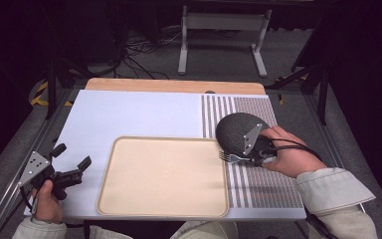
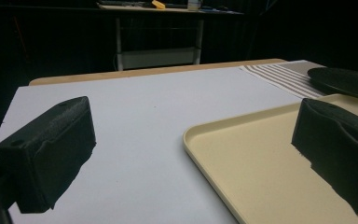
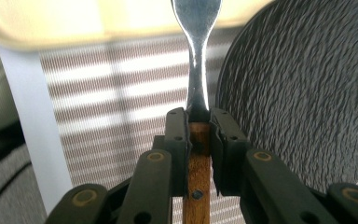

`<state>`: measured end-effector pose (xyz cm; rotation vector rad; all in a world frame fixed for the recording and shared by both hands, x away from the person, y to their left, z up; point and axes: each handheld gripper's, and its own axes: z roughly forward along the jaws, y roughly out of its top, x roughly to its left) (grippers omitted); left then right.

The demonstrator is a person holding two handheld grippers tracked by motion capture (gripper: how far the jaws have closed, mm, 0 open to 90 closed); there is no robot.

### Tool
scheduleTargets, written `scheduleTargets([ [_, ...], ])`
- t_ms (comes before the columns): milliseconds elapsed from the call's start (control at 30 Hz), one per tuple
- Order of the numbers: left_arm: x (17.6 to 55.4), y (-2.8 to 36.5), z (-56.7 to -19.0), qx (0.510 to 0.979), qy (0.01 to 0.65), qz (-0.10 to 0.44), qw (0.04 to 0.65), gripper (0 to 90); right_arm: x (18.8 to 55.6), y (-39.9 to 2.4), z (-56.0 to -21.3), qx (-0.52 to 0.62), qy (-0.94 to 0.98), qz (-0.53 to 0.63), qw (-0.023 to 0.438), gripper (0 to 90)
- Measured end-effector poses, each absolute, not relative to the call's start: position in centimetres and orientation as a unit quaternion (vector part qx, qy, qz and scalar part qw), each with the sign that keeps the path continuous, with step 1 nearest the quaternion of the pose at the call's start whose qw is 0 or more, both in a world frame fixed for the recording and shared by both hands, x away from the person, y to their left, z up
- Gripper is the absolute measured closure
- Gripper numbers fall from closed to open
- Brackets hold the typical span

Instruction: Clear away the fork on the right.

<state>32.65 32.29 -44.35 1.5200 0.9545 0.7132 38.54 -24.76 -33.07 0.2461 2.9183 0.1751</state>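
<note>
High view: right gripper [image 1: 239,158] clamps fork [image 1: 229,158], tines over tray [image 1: 110,175] edge, dark plate [image 1: 233,130] just behind.
Left gripper view: left gripper [image 2: 191,158] jaws wide apart, empty, tray corner between.
Right gripper view: fingers [image 3: 176,135] pinch fork's wooden handle.
</note>
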Motion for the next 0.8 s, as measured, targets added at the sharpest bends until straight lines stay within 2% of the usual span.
scheduleTargets([
  [500, 32.7, 32.4, -44.4, 0.647, 0.405, 0.304, 0.57, 0.0, 38.4, -19.0, -33.0, 0.178, 0.973, 0.118, 0.093, 78.1],
  [667, 32.7, 32.3, -44.4, 0.647, 0.406, 0.304, 0.569, 0.0, 38.5, -17.6, -33.0, 0.247, 0.956, 0.147, 0.065, 78.0],
  [800, 32.7, 32.3, -44.4, 0.647, 0.406, 0.303, 0.569, 0.0, 38.5, -16.9, -33.1, 0.273, 0.949, 0.144, 0.062, 78.1],
])
